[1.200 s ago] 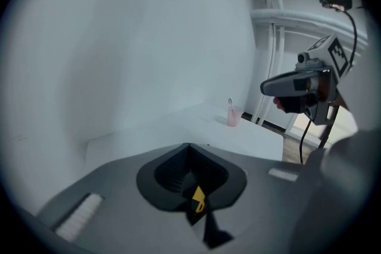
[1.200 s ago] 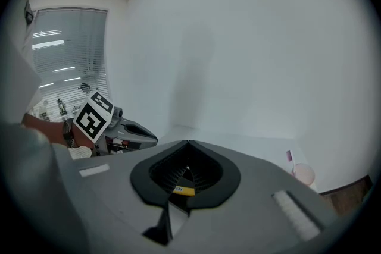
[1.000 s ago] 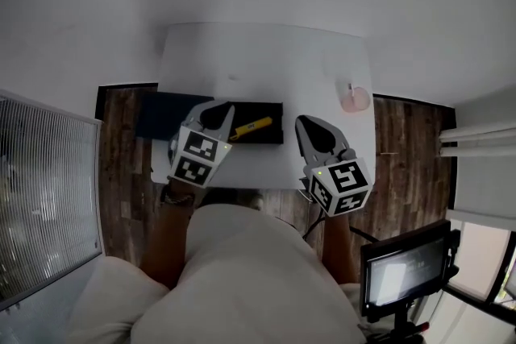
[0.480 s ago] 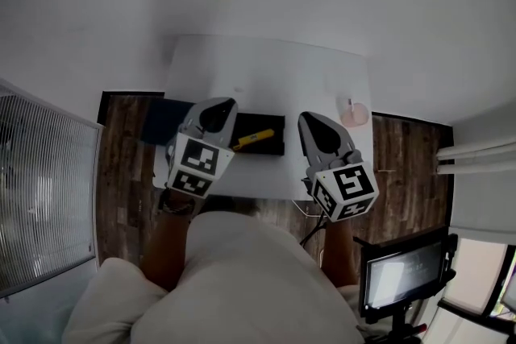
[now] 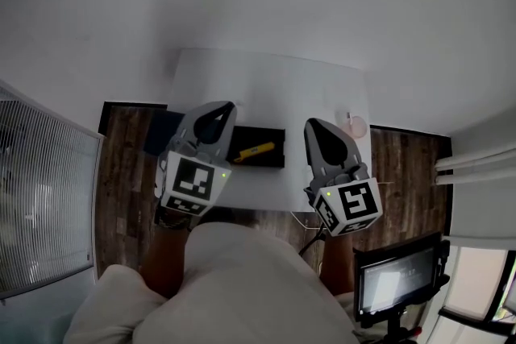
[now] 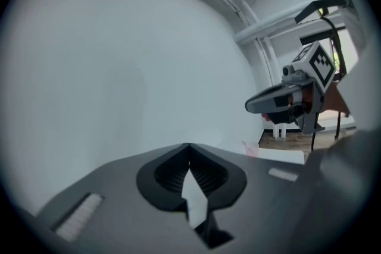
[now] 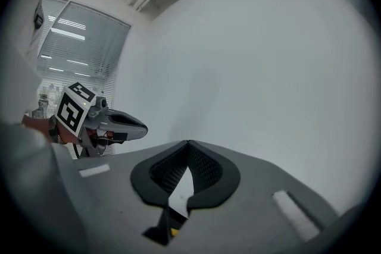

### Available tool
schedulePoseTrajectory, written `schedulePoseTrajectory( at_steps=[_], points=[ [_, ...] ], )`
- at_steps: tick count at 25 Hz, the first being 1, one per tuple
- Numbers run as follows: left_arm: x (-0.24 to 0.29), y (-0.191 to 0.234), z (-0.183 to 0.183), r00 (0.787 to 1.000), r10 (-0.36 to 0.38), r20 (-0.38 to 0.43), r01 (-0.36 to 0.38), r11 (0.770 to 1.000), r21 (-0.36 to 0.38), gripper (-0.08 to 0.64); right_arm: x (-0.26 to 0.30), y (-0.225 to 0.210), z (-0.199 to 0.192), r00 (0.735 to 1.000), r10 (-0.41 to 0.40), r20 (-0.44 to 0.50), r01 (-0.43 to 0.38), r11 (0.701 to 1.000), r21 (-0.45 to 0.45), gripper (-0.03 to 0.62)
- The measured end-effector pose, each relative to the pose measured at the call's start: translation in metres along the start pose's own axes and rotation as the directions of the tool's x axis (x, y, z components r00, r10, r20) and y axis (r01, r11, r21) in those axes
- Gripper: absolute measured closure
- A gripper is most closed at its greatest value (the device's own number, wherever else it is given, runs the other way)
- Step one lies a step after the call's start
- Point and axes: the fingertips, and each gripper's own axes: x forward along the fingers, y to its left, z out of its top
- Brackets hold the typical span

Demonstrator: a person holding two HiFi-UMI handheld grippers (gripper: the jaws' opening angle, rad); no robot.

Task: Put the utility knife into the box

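Observation:
The yellow utility knife (image 5: 254, 151) lies inside the black box (image 5: 271, 157) near the front edge of the white table (image 5: 266, 84). Both grippers hang raised above the table, apart from the box. My left gripper (image 5: 223, 108) is over the box's left end, its jaws shut with nothing between them. My right gripper (image 5: 311, 125) is just right of the box, also shut and empty. In the left gripper view the tips (image 6: 189, 146) meet, with the right gripper (image 6: 280, 102) beyond. Below the right gripper's (image 7: 189, 143) closed tips a bit of the yellow knife (image 7: 173, 232) shows.
A pink cup (image 5: 352, 126) stands at the table's right edge. A dark blue object (image 5: 159, 130) lies at the table's left end. Window blinds (image 5: 40, 205) are at the left, a monitor on a stand (image 5: 395, 274) at the lower right. The floor is wood.
Both grippers have risen toward the head camera and look larger. The knife and box have not moved on the table.

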Motion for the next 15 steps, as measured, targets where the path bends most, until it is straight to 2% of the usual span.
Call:
schedulePoseTrajectory(
  at_steps=[15],
  points=[
    [-0.0040,0.0030,0.0062,1.000,0.004,0.027,-0.004,1.000,-0.010,0.560,0.0027,0.0013,0.0062,1.000,-0.011,0.005,0.011,1.000,0.000,0.592]
  ],
)
